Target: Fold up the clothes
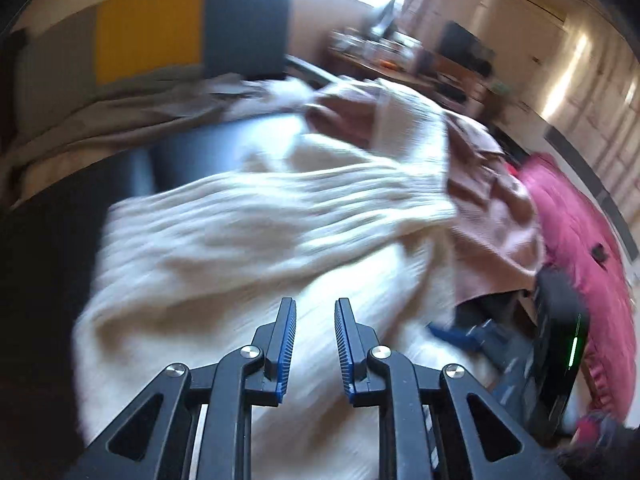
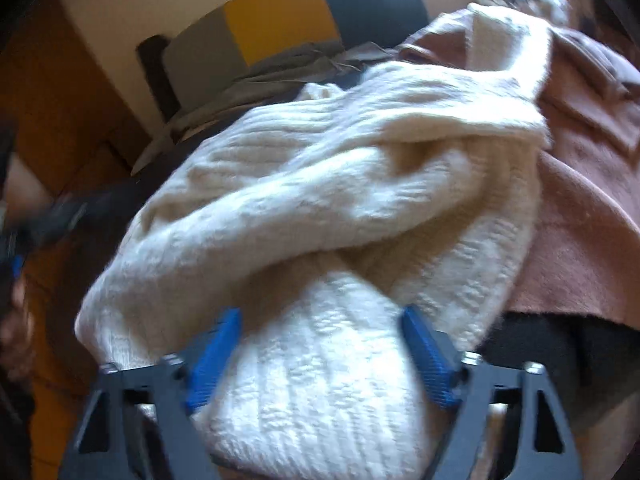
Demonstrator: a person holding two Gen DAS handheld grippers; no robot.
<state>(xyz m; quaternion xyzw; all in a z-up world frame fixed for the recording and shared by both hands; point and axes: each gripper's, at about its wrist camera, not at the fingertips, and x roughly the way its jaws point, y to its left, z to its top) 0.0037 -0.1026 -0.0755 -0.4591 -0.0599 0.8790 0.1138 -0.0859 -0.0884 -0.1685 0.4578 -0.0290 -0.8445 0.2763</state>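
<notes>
A cream cable-knit sweater (image 1: 260, 220) lies bunched in thick folds on a dark surface, and it fills the middle of the right wrist view too (image 2: 320, 184). My left gripper (image 1: 315, 302) hovers over its near part with the blue pads a narrow gap apart and nothing between them; this view is motion-blurred. My right gripper (image 2: 320, 314) stands wide open over the sweater's near fold, the knit lying between its fingers with the pads clear of it. A dusty pink garment (image 1: 492, 208) lies under and beside the sweater on the right (image 2: 580, 200).
A magenta quilted item (image 1: 580, 240) lies at the far right. Yellow and grey cushions (image 1: 148, 28) (image 2: 276, 20) and a crumpled grey cloth (image 1: 120, 116) sit behind the sweater. A black housing with a green light (image 1: 560, 344) is at lower right. A cluttered desk (image 1: 400, 52) stands beyond.
</notes>
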